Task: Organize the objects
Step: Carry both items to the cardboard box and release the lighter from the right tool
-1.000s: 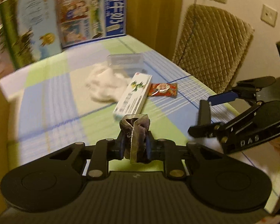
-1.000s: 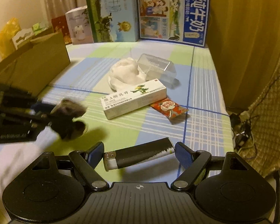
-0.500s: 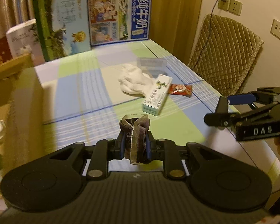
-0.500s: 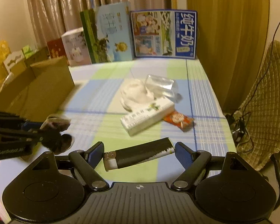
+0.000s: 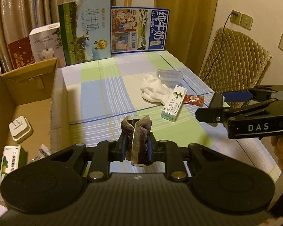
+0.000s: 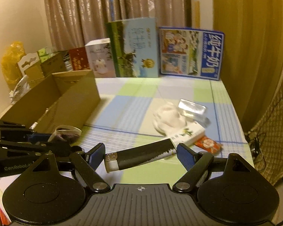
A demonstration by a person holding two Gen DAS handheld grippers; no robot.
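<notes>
the left gripper (image 5: 137,146) was pinched tight on a dark crumpled cloth (image 5: 136,131), held above the near part of the checked desk (image 5: 103,94), just beside the cardboard box (image 5: 54,98). the right gripper (image 6: 141,153) had its jaws spread wide around a black tube (image 6: 139,157) with a white cap, lying crosswise between the blue pads; its far end touched one pad, while a gap showed at the cap end, so whether both pads pressed on it could not be told. the open cardboard box sat at the desk's left side and held a white plug adapter (image 5: 19,130) and a green-and-white packet (image 5: 10,160) on its floor. well away from the box, toward the desk's right edge, lay a white cloth (image 5: 154,91), a clear plastic case (image 5: 168,75) behind it, a long white medicine carton (image 5: 174,103) touching the cloth's near side, and a red snack wrapper (image 5: 194,99) just beside the carton. two tall milk cartons (image 5: 139,32) stood upright along the desk's far edge, beyond the box. a quilted chair (image 5: 234,64) stood off the desk's right side.
</notes>
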